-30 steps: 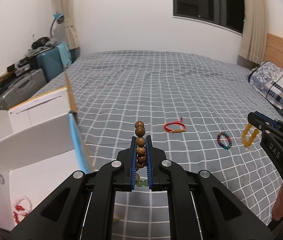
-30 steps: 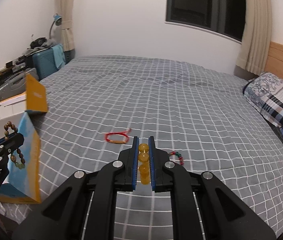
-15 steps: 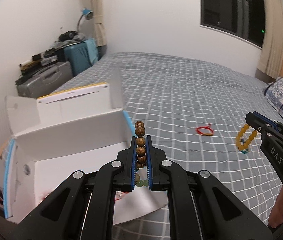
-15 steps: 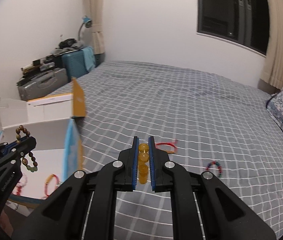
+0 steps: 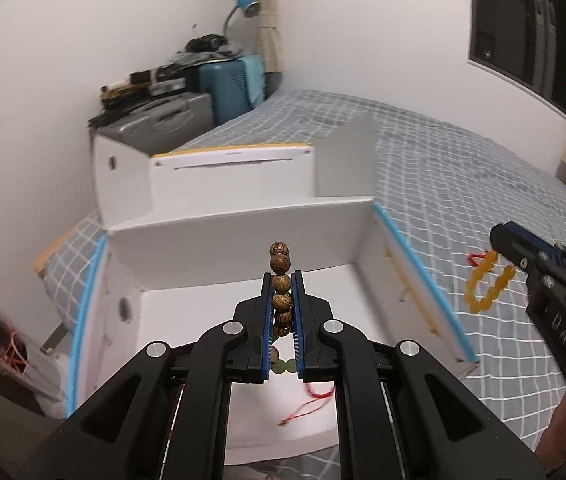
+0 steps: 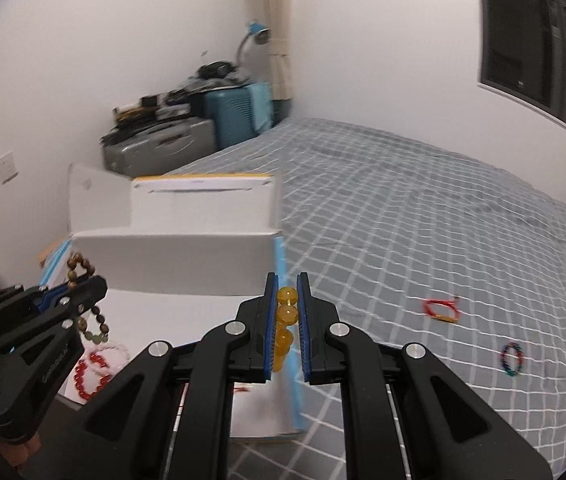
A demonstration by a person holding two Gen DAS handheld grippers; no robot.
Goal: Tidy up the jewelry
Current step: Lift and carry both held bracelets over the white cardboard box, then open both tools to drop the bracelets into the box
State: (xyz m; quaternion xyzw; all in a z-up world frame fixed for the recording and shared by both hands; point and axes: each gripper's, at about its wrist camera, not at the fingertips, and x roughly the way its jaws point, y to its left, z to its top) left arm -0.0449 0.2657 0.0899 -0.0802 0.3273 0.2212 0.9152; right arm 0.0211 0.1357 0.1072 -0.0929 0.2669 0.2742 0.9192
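Left wrist view
Left tool (image 5: 281,312): clamped on a wooden bead bracelet (image 5: 279,284), held above the open white box (image 5: 243,240).
Box floor: a red cord (image 5: 311,396) lies at 5 o'clock.
Right tool (image 5: 519,256): at 3 o'clock, a yellow bead bracelet (image 5: 483,284) hanging from it over the bed (image 5: 463,172).

Right wrist view
Right tool (image 6: 287,320): closed on the yellow bead bracelet (image 6: 286,320), over the box's right wall.
Left tool (image 6: 83,292): at 9 o'clock, gripping the wooden bead bracelet (image 6: 83,268) over the box (image 6: 183,248).
Inside the box: a red bead bracelet (image 6: 89,376).
Bed (image 6: 403,220): a red cord bracelet (image 6: 441,308) and a multicolored bead bracelet (image 6: 512,359) at 3 o'clock.
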